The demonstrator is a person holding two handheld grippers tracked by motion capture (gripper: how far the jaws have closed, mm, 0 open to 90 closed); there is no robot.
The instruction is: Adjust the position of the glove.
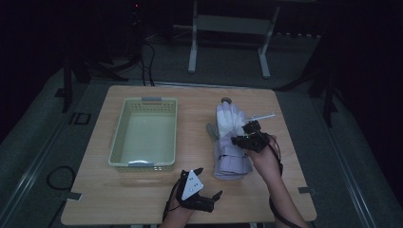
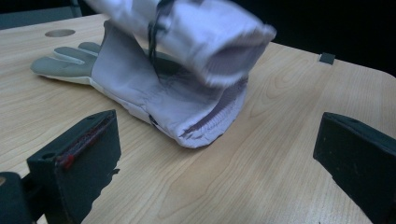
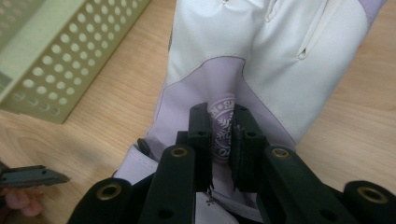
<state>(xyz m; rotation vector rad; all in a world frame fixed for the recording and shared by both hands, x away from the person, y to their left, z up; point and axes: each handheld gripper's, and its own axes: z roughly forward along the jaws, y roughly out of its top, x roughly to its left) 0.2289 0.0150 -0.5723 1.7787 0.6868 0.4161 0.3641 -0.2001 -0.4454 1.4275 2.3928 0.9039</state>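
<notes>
Two lavender and white gloves [image 1: 231,159] lie stacked right of the table's middle. My right gripper [image 1: 248,137] is over them, shut on a pinched fold of the upper glove [image 3: 261,56], with the printed lavender fabric squeezed between its jaws [image 3: 223,126]. In the left gripper view that upper glove [image 2: 210,32] hangs blurred above the lower glove [image 2: 140,88], which rests flat on the wood with its grey fingers to the left. My left gripper [image 1: 209,182] sits near the front edge, open, its jaws wide apart [image 2: 217,140] and pointing at the gloves' cuffs with nothing between them.
A pale green perforated basket [image 1: 119,142] stands on the left half of the table, and its corner [image 3: 56,56] appears in the right gripper view. A round hole [image 1: 226,100] sits in the tabletop beyond the gloves. Bare wood lies along the front and right edges.
</notes>
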